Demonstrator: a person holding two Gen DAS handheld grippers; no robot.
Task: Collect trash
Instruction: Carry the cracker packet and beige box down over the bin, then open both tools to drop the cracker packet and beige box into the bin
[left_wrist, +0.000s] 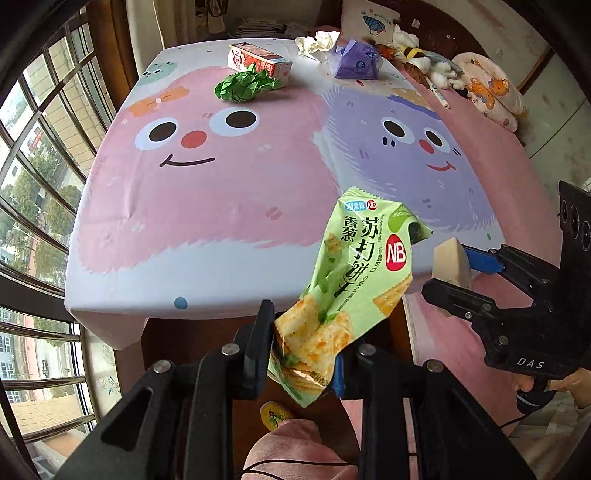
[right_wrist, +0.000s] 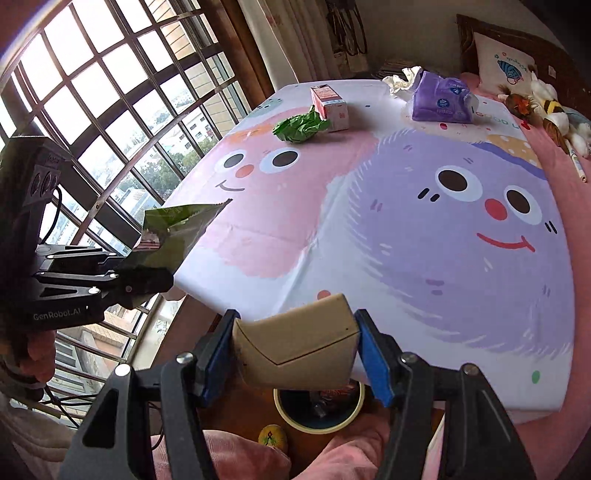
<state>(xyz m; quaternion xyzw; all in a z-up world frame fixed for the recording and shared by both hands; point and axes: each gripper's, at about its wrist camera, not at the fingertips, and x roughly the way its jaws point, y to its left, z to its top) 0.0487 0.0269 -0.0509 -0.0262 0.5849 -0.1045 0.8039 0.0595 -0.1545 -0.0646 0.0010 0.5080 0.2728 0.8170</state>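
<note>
Pinching a green cracker wrapper (left_wrist: 354, 291) by its lower end, my left gripper (left_wrist: 303, 354) is holding it in the air just off the near edge of the table (left_wrist: 207, 236), with both fingers pressed against the foil. I am also gripping a beige folded carton (right_wrist: 295, 347) in my right gripper (right_wrist: 295, 354), its blue pads (right_wrist: 373, 365) clamping the carton's two sides. That carton is hanging above a round bin (right_wrist: 317, 424) on the floor, and I am seeing some rubbish already lying inside it. More trash is sitting at the far end of the cartoon tablecloth: a crumpled green paper ball (left_wrist: 245, 86) is touching a red and white milk carton (left_wrist: 258, 61) lying on its side. Further right, crumpled white tissue (left_wrist: 317, 40) is lying just beside a purple tissue pack (left_wrist: 356, 61). Stuffed toys (left_wrist: 424, 62) are lying near the table's right side, well apart from both of my grippers.
</note>
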